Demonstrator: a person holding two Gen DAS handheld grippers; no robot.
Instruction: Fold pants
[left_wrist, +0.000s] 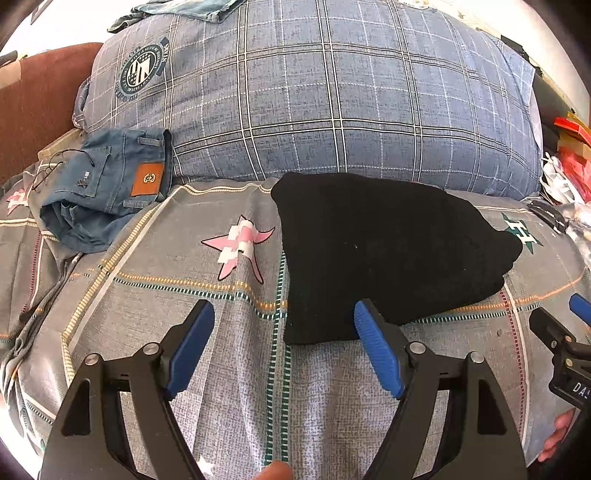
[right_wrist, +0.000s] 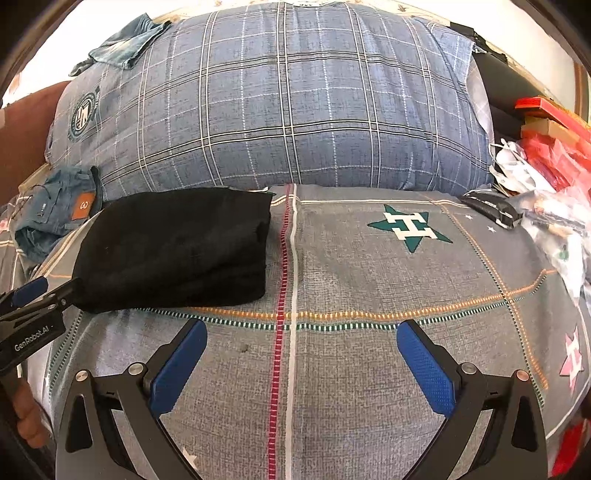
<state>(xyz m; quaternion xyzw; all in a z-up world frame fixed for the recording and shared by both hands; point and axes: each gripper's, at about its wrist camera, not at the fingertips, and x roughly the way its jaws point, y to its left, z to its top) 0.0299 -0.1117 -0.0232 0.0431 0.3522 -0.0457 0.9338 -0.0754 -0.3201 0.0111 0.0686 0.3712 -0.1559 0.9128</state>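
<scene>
The black pants (left_wrist: 391, 254) lie folded into a thick bundle on the grey patterned bedsheet (left_wrist: 229, 369). My left gripper (left_wrist: 284, 314) hovers open just in front of the bundle's near left corner, its right pad against the fabric's edge in the picture, nothing between the pads. In the right wrist view the same black pants (right_wrist: 177, 247) lie at the left, and my right gripper (right_wrist: 301, 332) stands open over bare sheet to their right, holding nothing. The left gripper's (right_wrist: 48, 291) tips show at the left edge there.
A big blue plaid pillow (left_wrist: 325, 99) lies behind the pants. Folded blue jeans (left_wrist: 107, 188) sit at the left; another denim piece (right_wrist: 122, 44) rests on the pillow. Red boxes and plastic bags (right_wrist: 546, 158) crowd the right side. A hand (right_wrist: 29, 417) holds the left gripper.
</scene>
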